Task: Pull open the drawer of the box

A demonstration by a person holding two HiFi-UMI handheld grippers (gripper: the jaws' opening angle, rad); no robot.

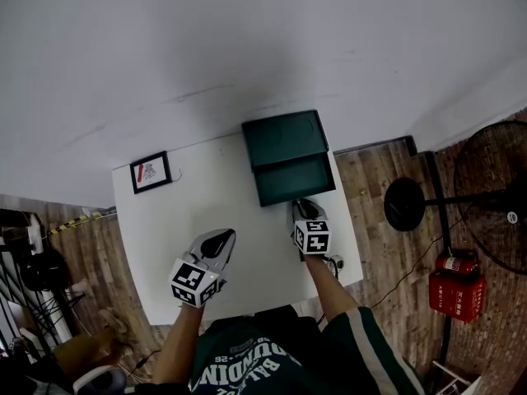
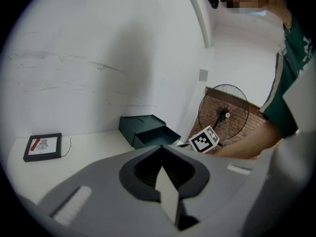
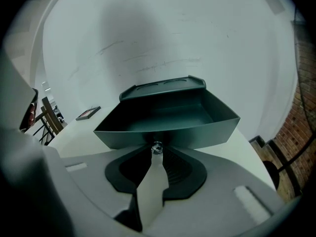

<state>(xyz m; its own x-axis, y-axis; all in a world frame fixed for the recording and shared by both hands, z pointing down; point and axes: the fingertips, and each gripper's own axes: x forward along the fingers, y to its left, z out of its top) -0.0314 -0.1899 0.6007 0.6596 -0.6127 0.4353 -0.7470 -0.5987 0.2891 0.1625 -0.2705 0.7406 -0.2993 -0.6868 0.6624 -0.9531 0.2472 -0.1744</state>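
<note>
Tabletop (image 1: 165, 245) at the far left is taken up only by a small framed picture (image 1: 151, 172), set near the back edge and well apart from everything else. Next, the left gripper (image 1: 219, 239) is held over bare white surface. Its jaws are seen together with nothing between them, and it is judged to have no part in the pull. Further right, the dark green box (image 1: 284, 137) is set against the wall (image 1: 247, 39) at the table's back edge. Its drawer (image 1: 295, 179) is drawn well out toward the person and its empty inside is shown. At the drawer's front, the right gripper (image 1: 305, 208) is clamped on the small knob (image 3: 157, 148), which is pinched at the very tips of the jaws. The pull itself is judged to be the step in hand and mostly done. Whether the drawer is at its full travel cannot be told. Any further move would call for a straight, level draw along the drawer's own line, with the grip kept firm on so small a knob so that it is not lost. Some bare table is left between the drawer front and the near edge, though the person's body is close behind. The table's right edge lies just beside the drawer, and a fan (image 1: 494, 204) and a fire extinguisher (image 1: 455, 282) are seen on the floor beyond it.
</note>
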